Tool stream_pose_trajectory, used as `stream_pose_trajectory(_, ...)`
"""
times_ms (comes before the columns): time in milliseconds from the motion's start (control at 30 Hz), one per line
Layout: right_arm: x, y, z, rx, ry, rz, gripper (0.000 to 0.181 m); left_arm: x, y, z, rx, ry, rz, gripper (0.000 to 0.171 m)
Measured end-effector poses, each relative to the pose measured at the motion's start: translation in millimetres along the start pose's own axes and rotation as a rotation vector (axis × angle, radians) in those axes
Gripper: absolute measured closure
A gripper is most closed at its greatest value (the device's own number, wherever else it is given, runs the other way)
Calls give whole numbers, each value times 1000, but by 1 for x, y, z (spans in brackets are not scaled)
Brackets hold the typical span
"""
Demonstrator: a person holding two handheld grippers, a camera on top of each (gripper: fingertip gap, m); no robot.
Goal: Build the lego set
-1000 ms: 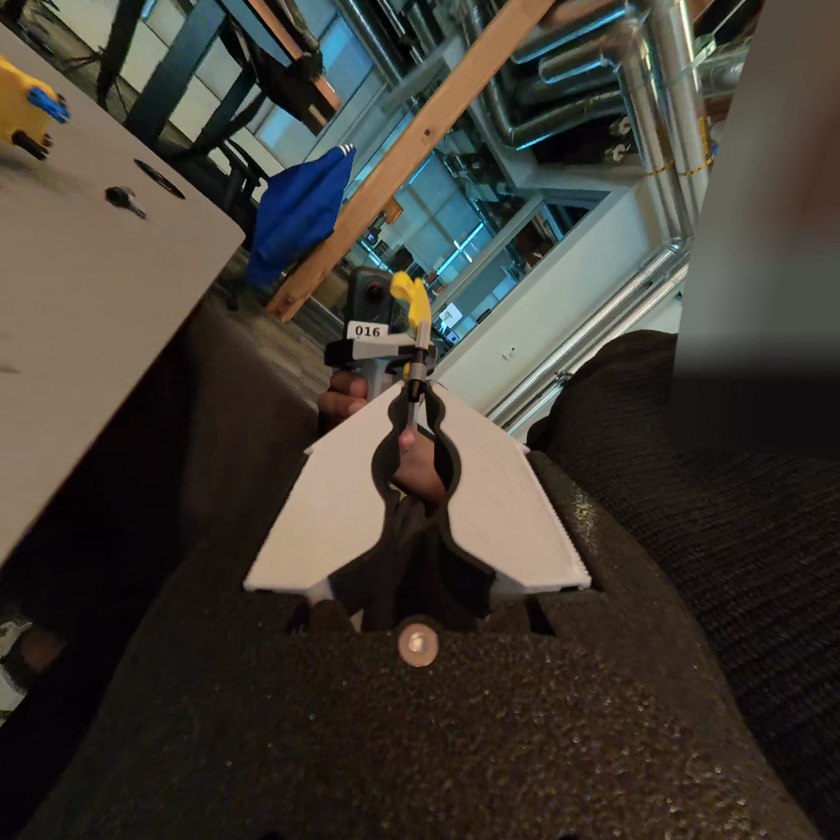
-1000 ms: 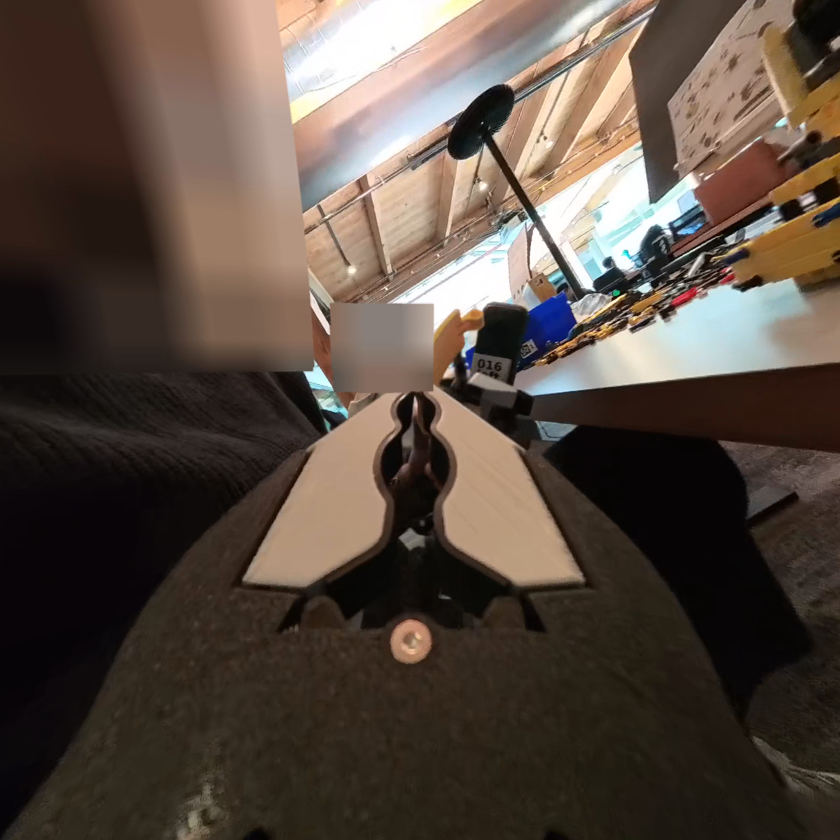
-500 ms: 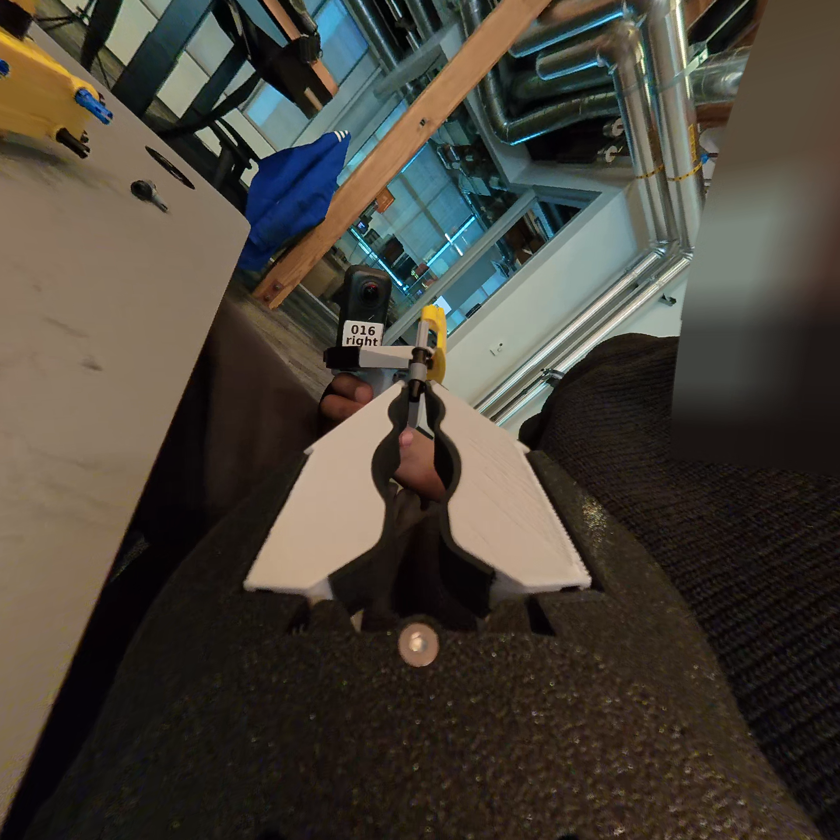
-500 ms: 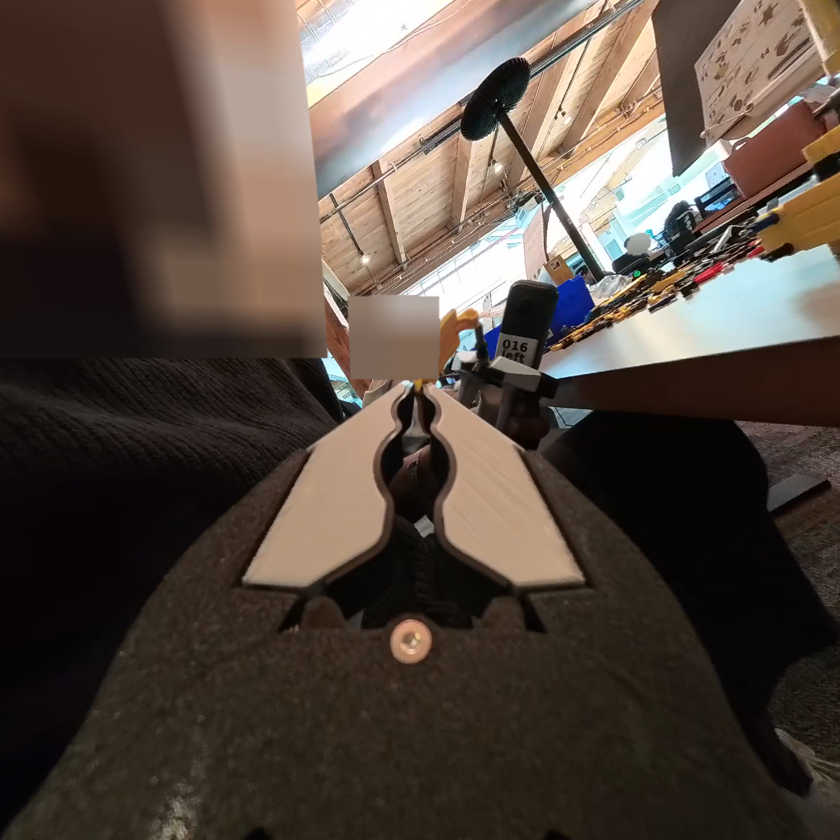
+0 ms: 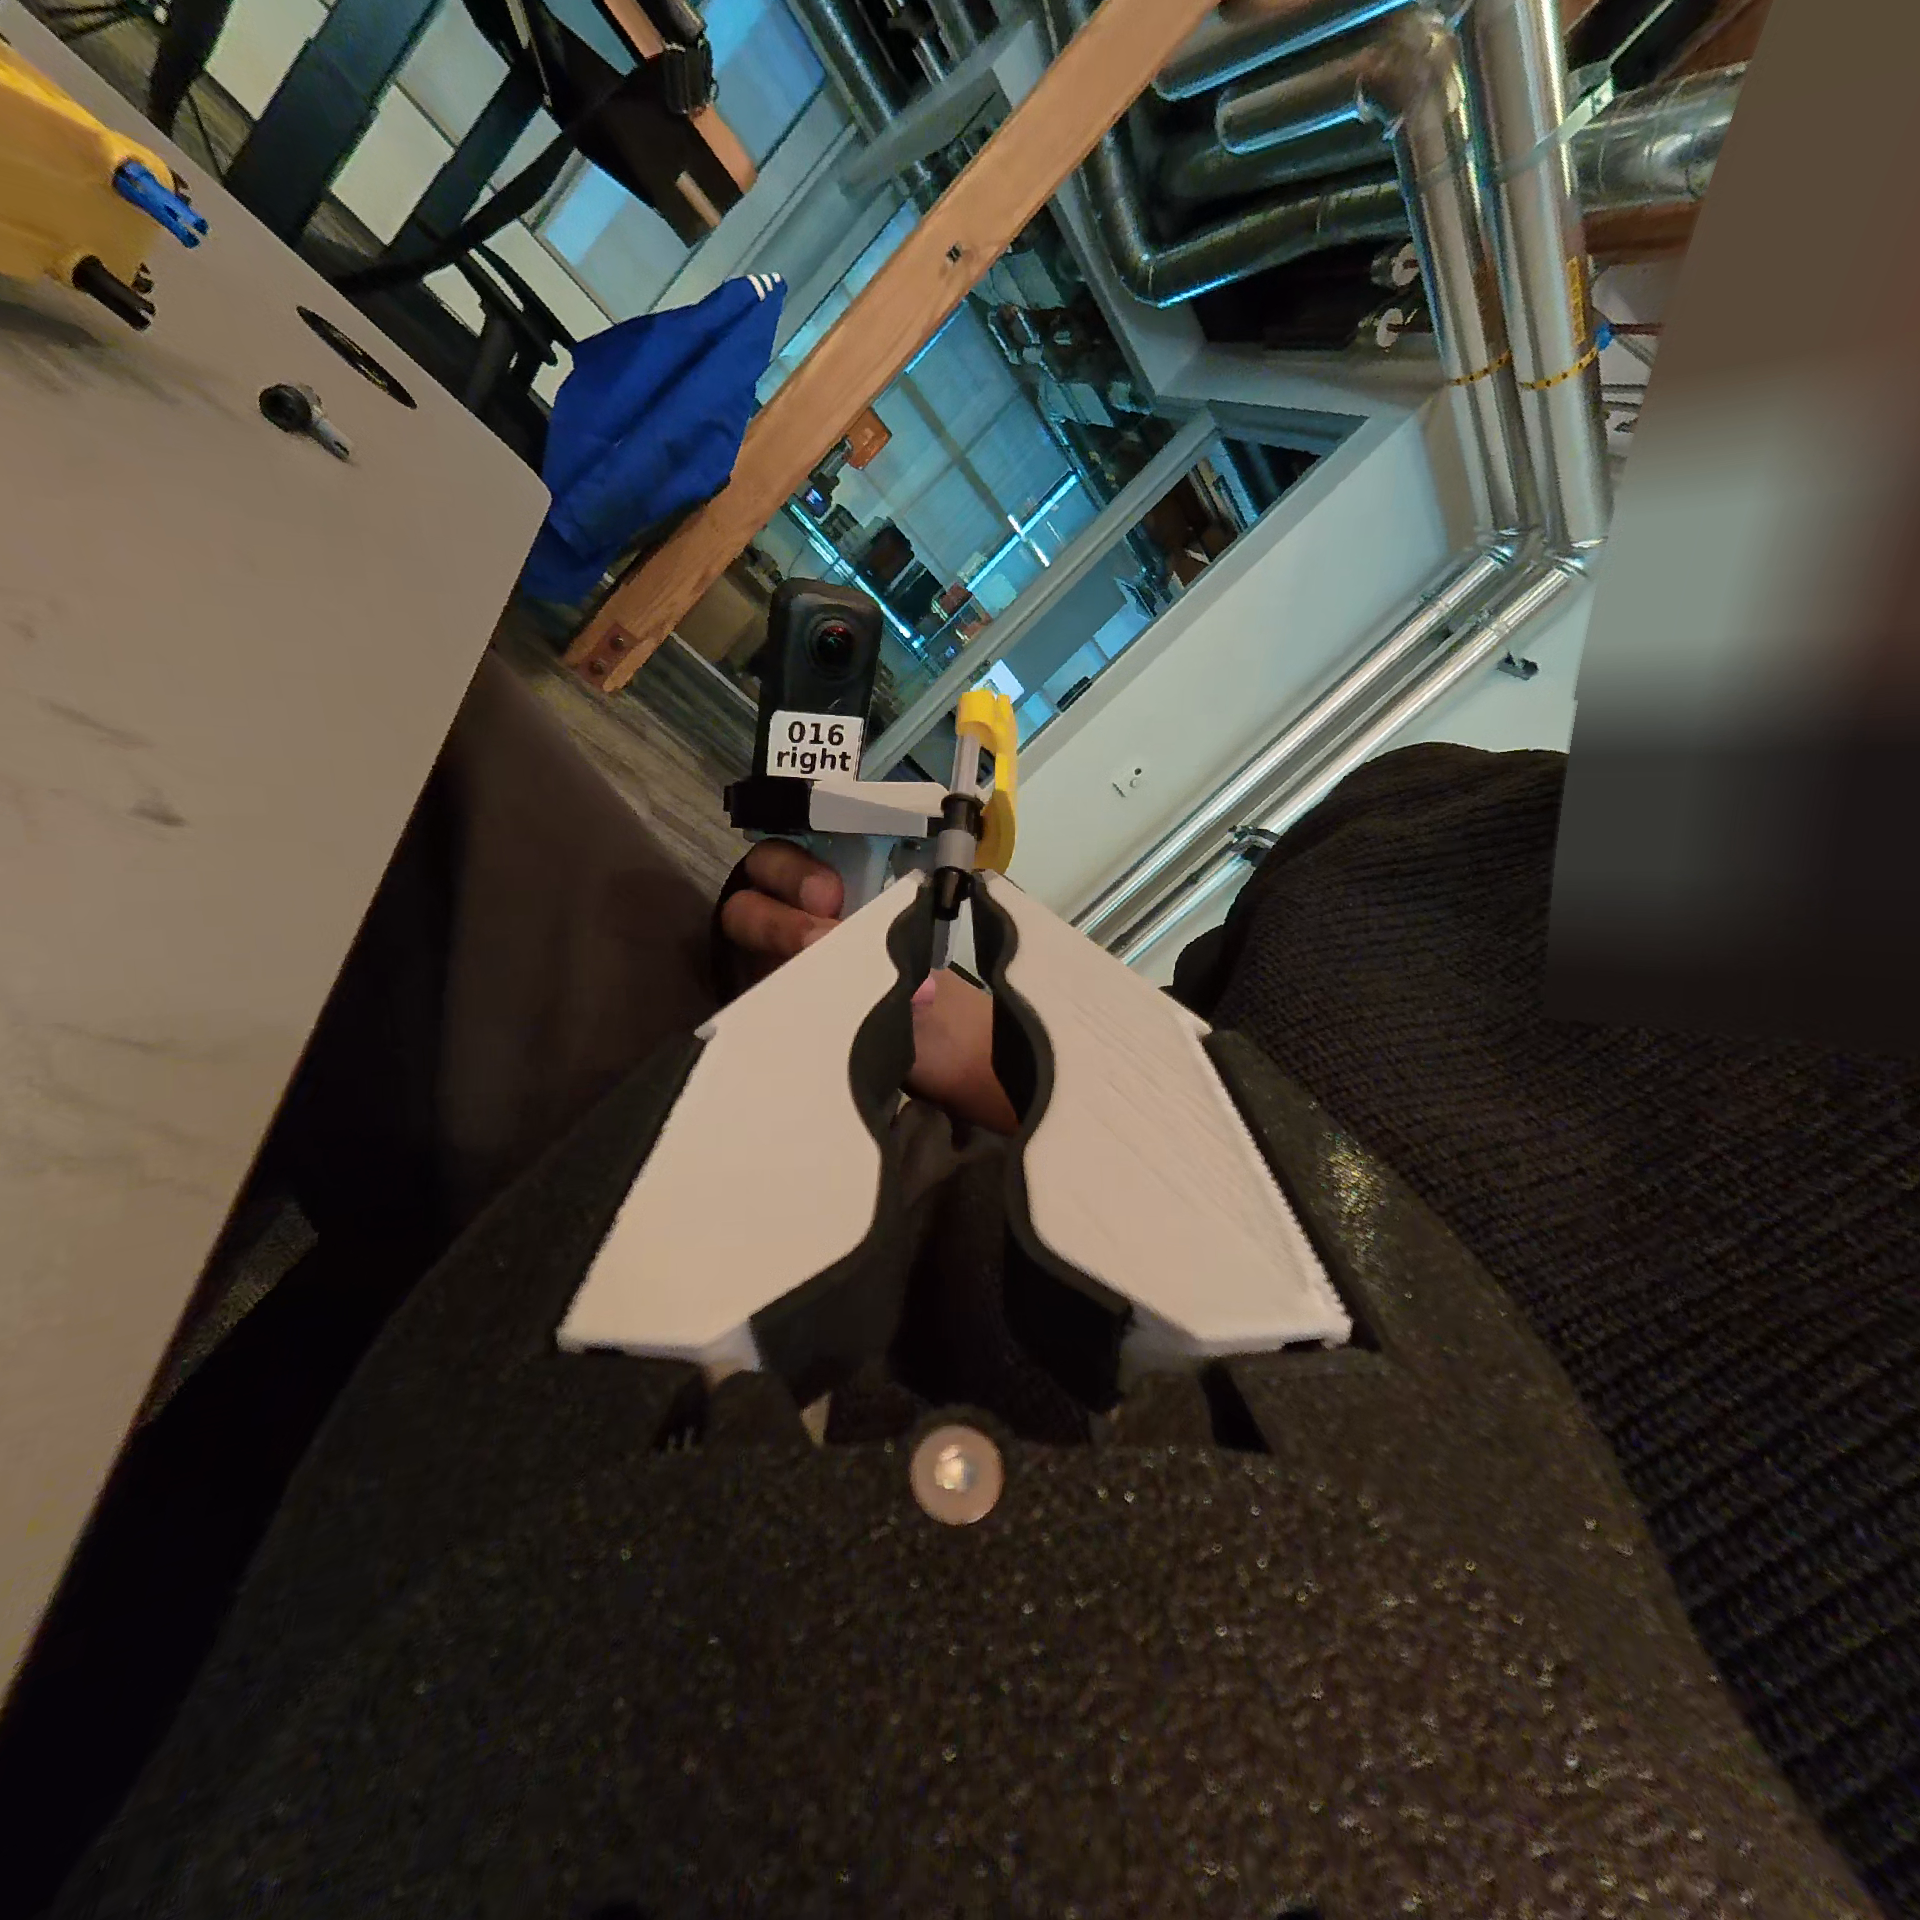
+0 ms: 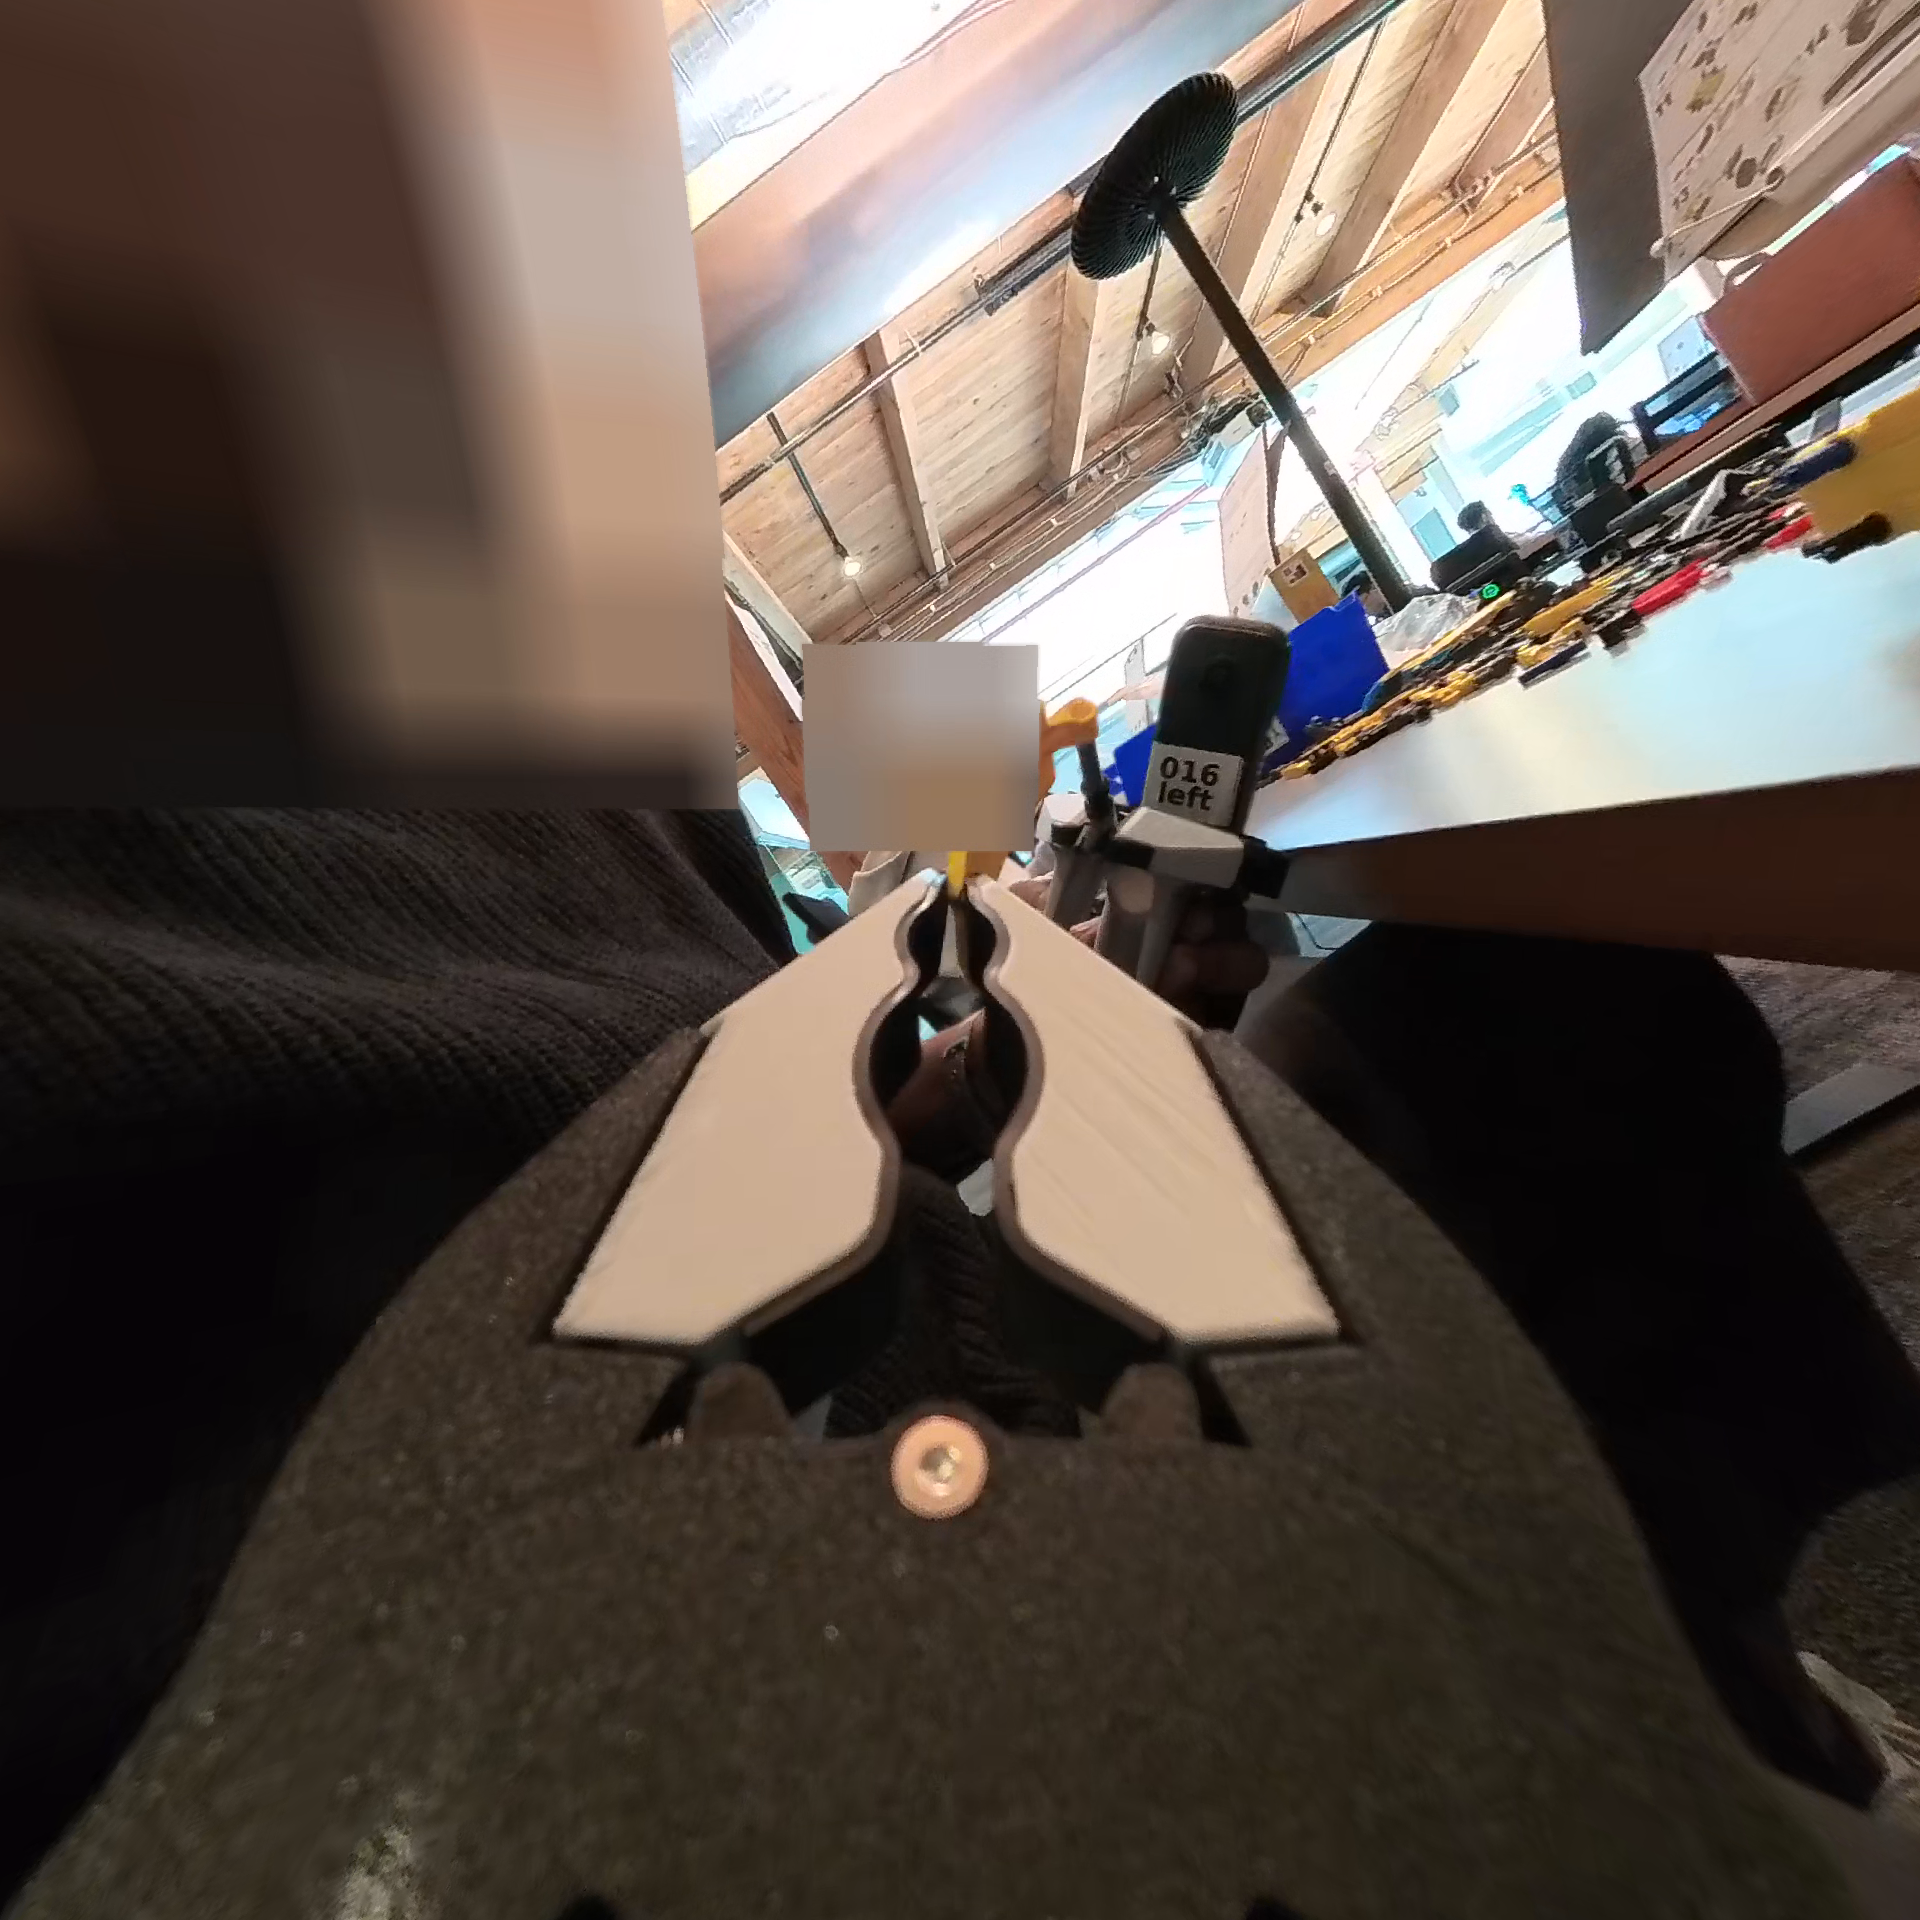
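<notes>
My left gripper (image 5: 948,888) is shut on a thin grey and black axle (image 5: 956,831) that points up from its tips. A yellow piece (image 5: 987,795) sits at the axle's upper end. My right gripper (image 6: 961,883) is shut on that yellow piece (image 6: 961,871). The two grippers face each other tip to tip below the table's edge. The right gripper shows in the left wrist view (image 5: 935,812), held by a hand. The left gripper shows in the right wrist view (image 6: 1081,831) with the axle (image 6: 1091,774). A blurred patch hides part of the yellow piece there.
A grey table (image 5: 208,727) stands at the left with a yellow model (image 5: 62,197) and a black pin (image 5: 301,410). In the right wrist view the table (image 6: 1662,717) bears several yellow and black pieces (image 6: 1475,665). A dark knitted sleeve (image 5: 1610,1247) is close by. Across from one pair of fingers to the other is roughly 6 cm.
The yellow piece has turned from leaning left to standing edge-on along the axle. Both views have tilted a little. The left gripper looks nearer and further right in the right wrist view.
</notes>
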State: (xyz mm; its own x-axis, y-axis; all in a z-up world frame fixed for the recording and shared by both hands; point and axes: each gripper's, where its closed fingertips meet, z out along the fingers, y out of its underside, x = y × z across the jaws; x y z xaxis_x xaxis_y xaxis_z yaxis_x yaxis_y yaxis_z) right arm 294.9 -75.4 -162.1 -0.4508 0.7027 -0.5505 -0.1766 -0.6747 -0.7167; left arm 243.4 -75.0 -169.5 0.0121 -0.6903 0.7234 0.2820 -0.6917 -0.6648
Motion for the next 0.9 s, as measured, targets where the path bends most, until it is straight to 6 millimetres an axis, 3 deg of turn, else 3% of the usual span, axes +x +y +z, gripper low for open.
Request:
stream_pose_trajectory(267, 1, 2, 4, -16, -10, 19, 179, 3, 0, -3, -9, -49, 99, 166)
stream_pose_trajectory(400, 3, 4, 6, -26, -13, 30, 179, 0, -2, -5, -13, -155, 241, 166)
stream_pose_trajectory(500, 3, 6, 7, -37, -14, 33, 179, -1, -3, -7, -32, -268, 419, 166)
stream_pose_trajectory(767, 4, 8, 12, -19, -54, 150, 179, 1, -12, -14, -89, -698, 1106, 167)
stream_pose_trajectory(900, 5, 11, 13, -29, -79, 233, 179, 2, -14, -13, -105, -818, 1318, 167)
